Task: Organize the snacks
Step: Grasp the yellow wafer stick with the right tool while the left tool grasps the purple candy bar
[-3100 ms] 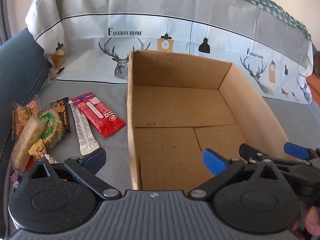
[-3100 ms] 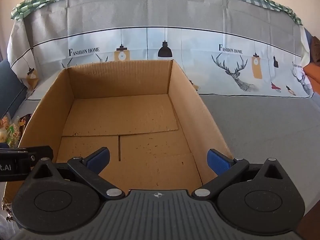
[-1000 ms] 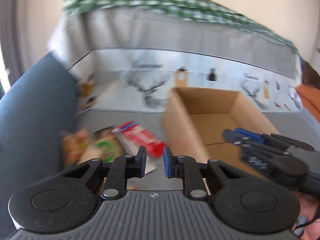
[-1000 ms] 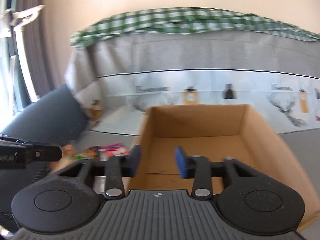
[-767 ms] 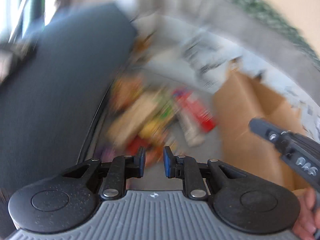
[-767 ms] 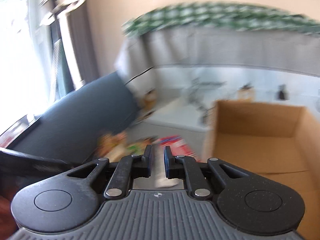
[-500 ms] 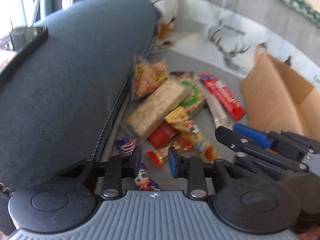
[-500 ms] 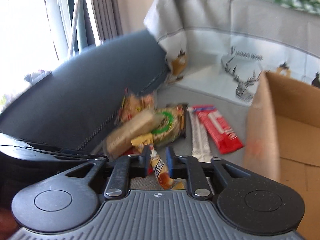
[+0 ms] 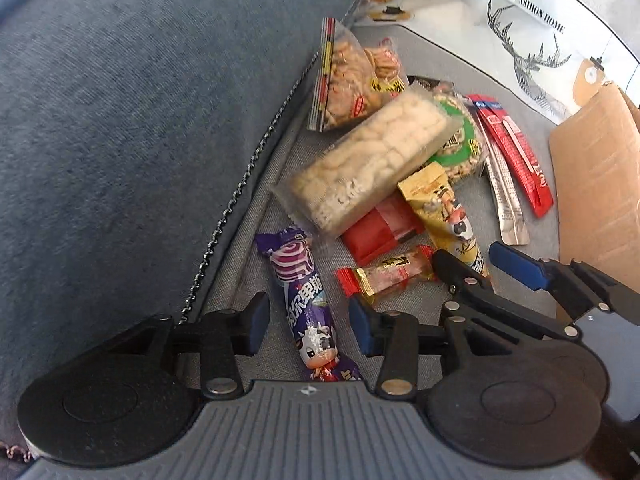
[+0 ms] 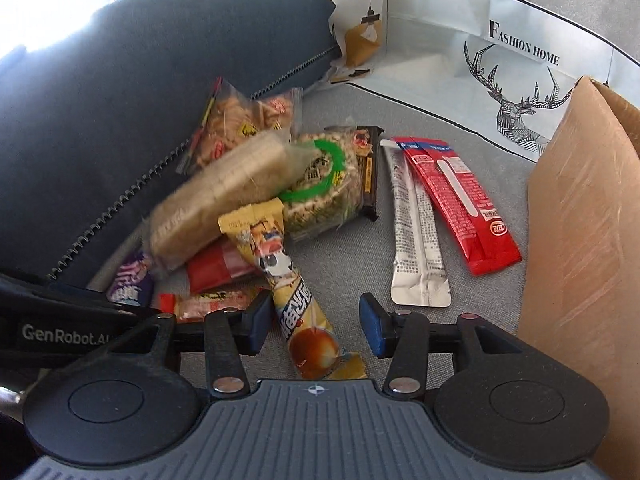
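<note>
Both jaws opening, nothing pinched yet: left gripper [image 9: 306,324] straddles the purple wrapper [image 9: 306,300], right gripper [image 10: 312,326] straddles the yellow wrapper [image 10: 288,276], both left of the cardboard box [image 10: 580,240]; center each pack before closing.

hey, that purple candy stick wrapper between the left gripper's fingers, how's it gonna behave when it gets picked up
The purple stick packet looks slim and probably light. Its glossy film may be slippery, and the crimped ends likely flop. The left gripper has its jaws opening around it, not yet pressing, so a mid-body pinch seems safest.
</note>
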